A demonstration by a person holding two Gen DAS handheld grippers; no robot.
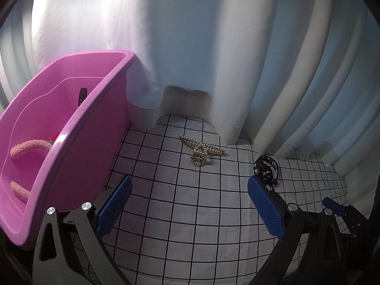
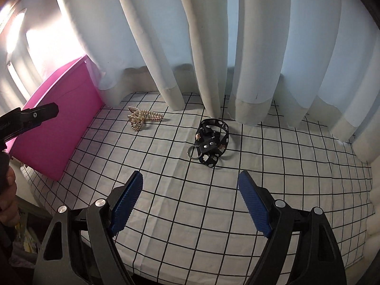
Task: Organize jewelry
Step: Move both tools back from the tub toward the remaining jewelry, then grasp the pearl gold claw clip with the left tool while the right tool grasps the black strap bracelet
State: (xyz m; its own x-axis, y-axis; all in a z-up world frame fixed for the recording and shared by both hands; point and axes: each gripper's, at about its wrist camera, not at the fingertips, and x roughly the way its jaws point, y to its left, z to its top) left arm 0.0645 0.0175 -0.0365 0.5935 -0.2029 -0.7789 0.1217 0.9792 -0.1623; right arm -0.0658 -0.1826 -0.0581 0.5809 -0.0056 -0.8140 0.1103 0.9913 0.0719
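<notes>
A gold pearl-studded hair claw [image 1: 200, 149] lies on the checked cloth [image 1: 190, 213], ahead of my open, empty left gripper [image 1: 190, 190]. A pink bin [image 1: 71, 128] stands at the left and holds a pink fuzzy headband [image 1: 26, 149] and a black strap [image 1: 82, 96]. A black patterned strap with a metal ring [image 2: 212, 140] lies ahead of my open, empty right gripper [image 2: 190, 185]. The claw [image 2: 141, 117] and the bin [image 2: 59, 118] also show in the right wrist view. The black strap [image 1: 267, 168] shows just past my left gripper's right finger.
White curtains [image 1: 213, 47] hang along the back and touch the cloth. The left gripper's body [image 2: 28, 116] shows at the left edge of the right wrist view. The cloth's front-left edge [image 2: 35, 185] drops off near the bin.
</notes>
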